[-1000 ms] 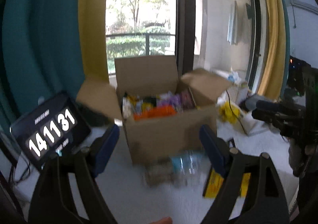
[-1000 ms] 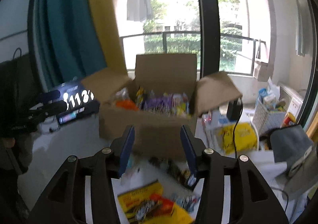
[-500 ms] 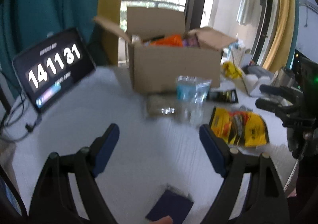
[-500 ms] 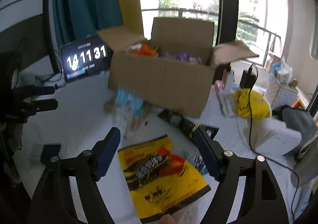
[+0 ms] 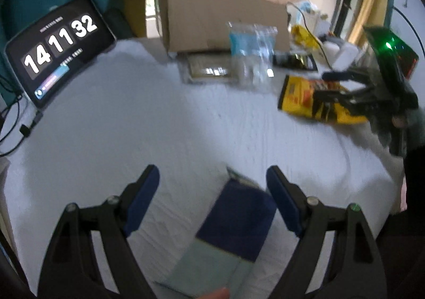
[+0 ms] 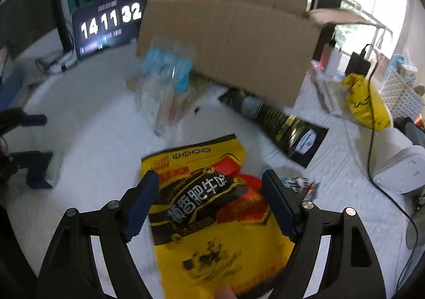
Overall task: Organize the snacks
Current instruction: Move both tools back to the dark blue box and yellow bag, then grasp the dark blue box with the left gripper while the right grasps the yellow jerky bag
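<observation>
An open cardboard box (image 5: 225,22) of snacks stands at the back of the white table. My left gripper (image 5: 212,187) is open and low over a dark blue and pale green packet (image 5: 236,219), which lies flat between its fingers, nearer the right one. My right gripper (image 6: 209,192) is open, and a yellow snack bag (image 6: 212,208) lies on the table between its fingers, untouched. In front of the box lie a clear bag with a blue label (image 6: 164,81), a flat clear packet (image 5: 209,68) and a black and gold packet (image 6: 287,123). A small wrapper (image 6: 297,184) lies right of the yellow bag.
A tablet showing a clock (image 5: 61,46) leans at the back left with cables beside it. On the right are a yellow sack (image 6: 366,102), a white basket (image 6: 398,92), a white device (image 6: 398,169) and a black cable (image 6: 372,139). The table's near edge curves close on the right.
Both grippers have tipped down and sunk toward the table. The right jaws have widened. The blue packet has come between the left fingers, the yellow bag between the right.
</observation>
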A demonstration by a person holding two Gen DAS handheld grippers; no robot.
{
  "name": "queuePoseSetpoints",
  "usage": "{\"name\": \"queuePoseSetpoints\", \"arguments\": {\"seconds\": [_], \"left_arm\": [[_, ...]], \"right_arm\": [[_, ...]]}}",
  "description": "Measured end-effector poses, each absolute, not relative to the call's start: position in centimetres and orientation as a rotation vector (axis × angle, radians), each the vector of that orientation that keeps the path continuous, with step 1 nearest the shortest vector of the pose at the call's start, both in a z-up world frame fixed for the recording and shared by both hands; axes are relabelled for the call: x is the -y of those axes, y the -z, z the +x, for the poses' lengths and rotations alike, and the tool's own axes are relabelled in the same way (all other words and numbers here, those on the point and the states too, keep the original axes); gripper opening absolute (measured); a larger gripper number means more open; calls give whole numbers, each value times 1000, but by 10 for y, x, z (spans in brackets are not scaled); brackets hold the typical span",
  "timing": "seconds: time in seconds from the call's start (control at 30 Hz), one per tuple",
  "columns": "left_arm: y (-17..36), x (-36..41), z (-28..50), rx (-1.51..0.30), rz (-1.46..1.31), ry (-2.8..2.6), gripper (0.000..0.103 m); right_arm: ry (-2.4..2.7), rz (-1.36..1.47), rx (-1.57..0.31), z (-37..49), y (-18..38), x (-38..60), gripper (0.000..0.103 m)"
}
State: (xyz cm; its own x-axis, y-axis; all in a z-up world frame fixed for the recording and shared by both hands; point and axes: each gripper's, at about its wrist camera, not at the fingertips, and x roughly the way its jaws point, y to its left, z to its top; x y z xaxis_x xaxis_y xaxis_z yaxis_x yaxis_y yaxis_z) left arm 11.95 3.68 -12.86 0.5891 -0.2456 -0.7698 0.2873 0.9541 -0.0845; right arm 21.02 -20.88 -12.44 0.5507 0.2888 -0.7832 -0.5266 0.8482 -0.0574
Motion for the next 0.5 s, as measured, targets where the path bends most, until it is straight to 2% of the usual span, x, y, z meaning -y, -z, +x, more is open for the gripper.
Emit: {"name": "queuePoseSetpoints", "arguments": {"seconds": [0.23,0.4,0.43,0.5], "left_arm": [[142,-36,110,-954,43,384,84],[148,-21,100,-940,177,359,84],[148,-19,99,-936,187,358,84],[148,-19,99,-931,191,367,83]], "right_arm": [[-521,-376,-909,199,143,187,85],[-489,-393,-880,188,147,172,88],[-493,-383,-878,187,148,171,88],[-497,-376,-861,183,149,168,80]]}}
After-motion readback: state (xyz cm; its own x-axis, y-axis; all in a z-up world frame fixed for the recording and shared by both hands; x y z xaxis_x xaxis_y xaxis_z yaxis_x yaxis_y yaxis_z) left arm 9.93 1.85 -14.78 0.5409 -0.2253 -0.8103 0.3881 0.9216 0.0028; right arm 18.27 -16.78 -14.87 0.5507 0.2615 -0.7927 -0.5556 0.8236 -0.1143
